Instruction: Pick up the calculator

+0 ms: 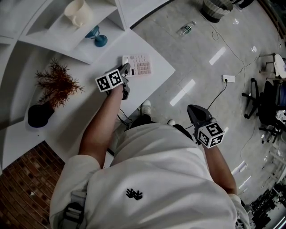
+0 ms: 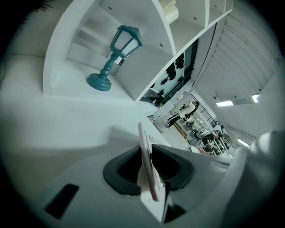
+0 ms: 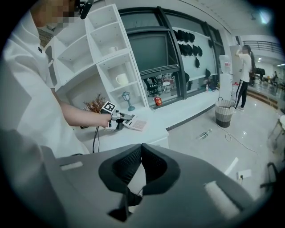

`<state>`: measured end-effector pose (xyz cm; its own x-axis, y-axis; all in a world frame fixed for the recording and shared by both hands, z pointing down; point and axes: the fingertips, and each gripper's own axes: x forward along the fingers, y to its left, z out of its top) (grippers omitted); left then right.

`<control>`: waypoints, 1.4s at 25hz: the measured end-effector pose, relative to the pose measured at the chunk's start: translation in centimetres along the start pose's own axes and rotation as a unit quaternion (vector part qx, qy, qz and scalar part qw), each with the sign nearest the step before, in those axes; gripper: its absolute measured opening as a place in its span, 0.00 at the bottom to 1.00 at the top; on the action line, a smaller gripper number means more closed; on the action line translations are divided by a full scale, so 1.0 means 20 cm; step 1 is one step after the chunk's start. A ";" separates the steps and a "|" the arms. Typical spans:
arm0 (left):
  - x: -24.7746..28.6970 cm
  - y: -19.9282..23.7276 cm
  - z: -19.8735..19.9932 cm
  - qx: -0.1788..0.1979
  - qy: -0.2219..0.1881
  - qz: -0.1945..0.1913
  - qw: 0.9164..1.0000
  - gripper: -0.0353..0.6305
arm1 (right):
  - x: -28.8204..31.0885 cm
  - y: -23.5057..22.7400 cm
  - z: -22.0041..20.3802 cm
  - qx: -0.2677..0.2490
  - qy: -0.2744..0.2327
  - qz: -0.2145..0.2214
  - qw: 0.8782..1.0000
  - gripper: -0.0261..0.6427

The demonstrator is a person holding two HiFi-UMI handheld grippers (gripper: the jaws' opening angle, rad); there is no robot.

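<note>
Left gripper view shows the left tongs [image 2: 148,160] clamped on an edge of the calculator [image 2: 142,136], which lies near the corner of the white surface [image 1: 147,84], so a steady lift seems next, while the right tongs [image 3: 139,162] hang closed together, empty.

"Where does the calculator [image 1: 139,65] sit?"

"On the desk [image 1: 67,120], near its front corner, with one edge between the jaws of the left gripper [image 1: 127,71]."

"And around it?"

"The shelf unit [image 1: 49,31] stands behind. A small lamp [image 1: 97,38] is in the nearest cubby, and a jug [image 1: 78,13] in the one above. A potted plant [image 1: 53,87] stands on the desk to the left. The right gripper [image 1: 195,112] is off the desk, over the floor, where a bottle [image 1: 186,29] lies near a basket [image 1: 216,9]."
</note>
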<state>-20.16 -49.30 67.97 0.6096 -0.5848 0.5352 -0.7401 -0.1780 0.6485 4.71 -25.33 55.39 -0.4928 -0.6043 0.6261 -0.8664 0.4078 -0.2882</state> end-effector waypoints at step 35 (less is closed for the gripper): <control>-0.51 -0.81 -0.06 0.060 -0.116 -0.004 0.991 0.13 | -0.69 -0.25 -0.43 -0.021 -0.046 0.057 0.997 0.06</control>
<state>-14.13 -39.60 52.68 0.5446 -0.7462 0.3829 -0.7721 -0.2678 0.5764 16.62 -13.14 54.41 -0.5942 -0.6123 0.5215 -0.8016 0.5038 -0.3218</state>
